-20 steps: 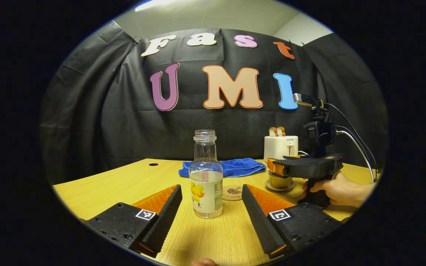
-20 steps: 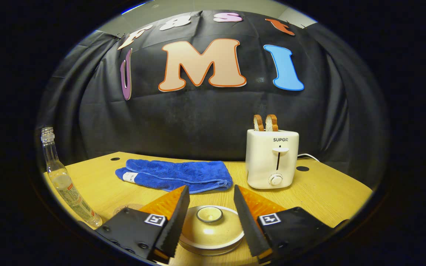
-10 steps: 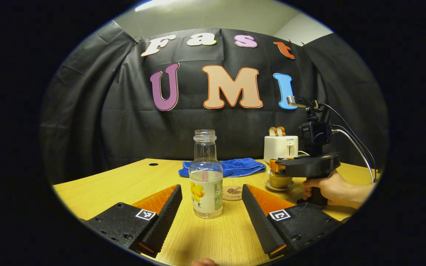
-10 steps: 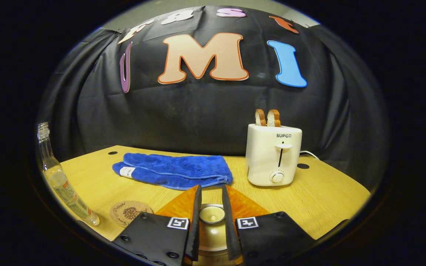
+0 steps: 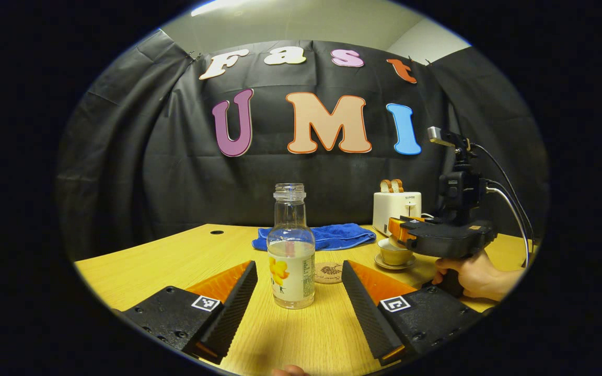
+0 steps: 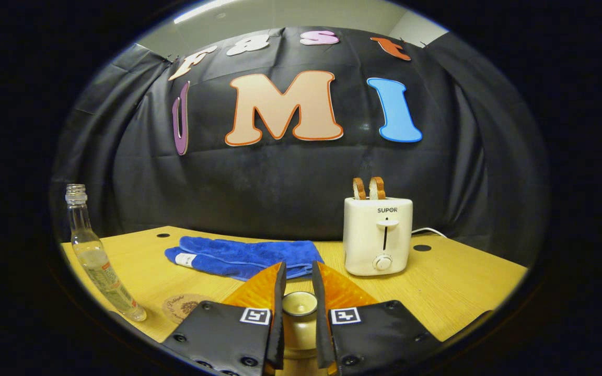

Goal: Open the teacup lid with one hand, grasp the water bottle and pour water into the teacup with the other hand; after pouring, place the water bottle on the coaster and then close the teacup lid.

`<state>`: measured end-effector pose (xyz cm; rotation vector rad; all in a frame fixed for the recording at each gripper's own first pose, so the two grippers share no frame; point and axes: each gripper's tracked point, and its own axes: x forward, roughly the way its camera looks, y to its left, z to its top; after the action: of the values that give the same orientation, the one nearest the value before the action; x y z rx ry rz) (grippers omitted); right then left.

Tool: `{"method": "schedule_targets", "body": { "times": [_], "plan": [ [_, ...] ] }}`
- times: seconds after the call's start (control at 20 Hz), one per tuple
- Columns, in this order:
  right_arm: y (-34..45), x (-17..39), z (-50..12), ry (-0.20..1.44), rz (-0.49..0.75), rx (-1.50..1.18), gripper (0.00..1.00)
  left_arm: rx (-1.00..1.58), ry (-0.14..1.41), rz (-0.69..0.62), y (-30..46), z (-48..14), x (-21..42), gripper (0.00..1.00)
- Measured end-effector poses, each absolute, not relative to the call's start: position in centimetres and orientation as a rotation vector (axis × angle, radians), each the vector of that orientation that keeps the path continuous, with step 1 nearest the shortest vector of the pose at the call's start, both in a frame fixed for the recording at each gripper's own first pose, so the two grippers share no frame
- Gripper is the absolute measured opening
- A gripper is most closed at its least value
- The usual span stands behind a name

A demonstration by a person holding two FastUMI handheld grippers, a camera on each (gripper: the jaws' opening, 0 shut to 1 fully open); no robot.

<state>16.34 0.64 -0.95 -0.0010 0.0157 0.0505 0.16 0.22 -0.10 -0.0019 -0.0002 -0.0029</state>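
Now, in the left gripper view, the left claw (image 5: 299,300) is spread wide and released, and the water bottle (image 5: 291,250) stands upright on the table (image 5: 175,261) between its fingers, touching neither. Its label carries a yellow flower; the print is too small to read. Just behind sits the coaster (image 5: 328,273), then the teacup (image 5: 394,255), uncovered on its saucer. Above the cup the right claw (image 6: 298,313) is clenched on the knob of the teacup lid (image 6: 299,308). Farther right, the white toaster (image 6: 378,236) behind a blue towel (image 6: 243,256) reads "SUPOR".
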Motion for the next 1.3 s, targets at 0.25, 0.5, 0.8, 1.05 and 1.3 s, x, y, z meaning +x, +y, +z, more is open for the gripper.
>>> {"method": "schedule_targets", "body": {
  "times": [0.25,0.5,0.8,1.05,1.3],
  "plan": [
    [-0.5,10.7,-0.4,0.001,0.068,0.000,0.27,-0.002,-0.001,-0.003,0.3,-0.2,0.2,0.95],
    [-3.0,4.8,-0.1,-0.003,0.043,0.000,0.28,-0.002,-0.001,0.000,0.3,-0.1,0.2,0.95],
    [-5.5,0.1,0.2,-0.010,-0.016,0.000,0.27,-0.002,-0.001,0.001,0.3,-0.1,0.2,0.95],
    [-5.5,-0.2,0.1,-0.008,-0.012,-0.001,0.27,0.001,-0.005,0.025,0.8,-0.1,0.6,0.95],
    [-5.4,-0.3,0.2,-0.006,-0.013,-0.001,0.27,-0.001,0.003,0.048,2.4,-0.4,4.3,0.95]
  ]
}}
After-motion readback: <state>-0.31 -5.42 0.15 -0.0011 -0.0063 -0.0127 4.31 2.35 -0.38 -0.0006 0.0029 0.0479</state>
